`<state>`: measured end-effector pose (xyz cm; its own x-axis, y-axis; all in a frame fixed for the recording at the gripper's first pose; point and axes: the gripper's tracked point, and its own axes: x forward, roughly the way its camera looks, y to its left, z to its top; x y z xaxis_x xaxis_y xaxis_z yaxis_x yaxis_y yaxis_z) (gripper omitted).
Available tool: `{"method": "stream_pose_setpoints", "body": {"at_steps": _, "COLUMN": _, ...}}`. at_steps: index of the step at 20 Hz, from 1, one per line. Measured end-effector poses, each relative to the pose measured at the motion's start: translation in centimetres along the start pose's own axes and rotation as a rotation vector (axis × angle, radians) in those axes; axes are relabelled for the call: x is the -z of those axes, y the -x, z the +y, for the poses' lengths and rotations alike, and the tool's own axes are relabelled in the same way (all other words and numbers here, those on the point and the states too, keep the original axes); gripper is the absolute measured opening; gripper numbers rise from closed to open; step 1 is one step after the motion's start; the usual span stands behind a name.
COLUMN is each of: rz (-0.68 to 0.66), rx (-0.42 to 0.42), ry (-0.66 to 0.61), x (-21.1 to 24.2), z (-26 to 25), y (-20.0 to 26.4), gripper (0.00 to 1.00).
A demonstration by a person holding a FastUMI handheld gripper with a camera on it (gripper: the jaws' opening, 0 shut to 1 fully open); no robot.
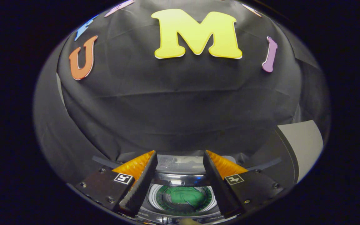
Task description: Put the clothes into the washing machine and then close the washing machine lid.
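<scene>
The green cloth [186, 196] already lay in the drum [181, 200], below and between your fingers. It looked soft and light, needing no further grip. Your tool [180, 162] was spread and empty above the washer [180, 175]. The lid, likely stiff, was better pushed at its edge.

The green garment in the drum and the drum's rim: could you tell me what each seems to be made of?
The green garment, lying in the drum between the open gripper fingers, looks like soft matte fabric, judging by its folds and creases. The drum's rim seems to be polished metal or chromed plastic; its bright ringed highlights leave that open.
</scene>
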<state>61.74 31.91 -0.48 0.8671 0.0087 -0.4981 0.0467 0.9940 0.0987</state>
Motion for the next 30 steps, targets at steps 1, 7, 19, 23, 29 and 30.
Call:
{"method": "stream_pose_setpoints", "body": {"at_steps": 1, "rz": -0.005, "rx": 0.001, "ry": 0.009, "x": 0.4, "z": 0.1, "y": 0.3, "gripper": 0.92}}
{"method": "stream_pose_setpoints", "body": {"at_steps": 7, "rz": 0.009, "rx": -0.017, "ry": 0.027, "x": 4.2, "z": -0.5, "y": 3.1, "gripper": 0.93}}
{"method": "stream_pose_setpoints", "body": {"at_steps": 19, "rz": 0.091, "rx": -0.023, "ry": 0.063, "x": 12.1, "z": -1.9, "y": 7.6, "gripper": 0.96}}
{"method": "stream_pose_setpoints", "body": {"at_steps": 23, "rz": 0.052, "rx": -0.033, "ry": 0.061, "x": 10.8, "z": -2.3, "y": 9.8, "gripper": 0.96}}
{"method": "stream_pose_setpoints", "body": {"at_steps": 29, "rz": -0.068, "rx": -0.062, "ry": 0.045, "x": 8.1, "z": -5.3, "y": 16.9, "gripper": 0.96}}
{"method": "stream_pose_setpoints", "body": {"at_steps": 30, "rz": -0.091, "rx": -0.065, "ry": 0.040, "x": 7.7, "z": -6.1, "y": 18.2, "gripper": 0.96}}
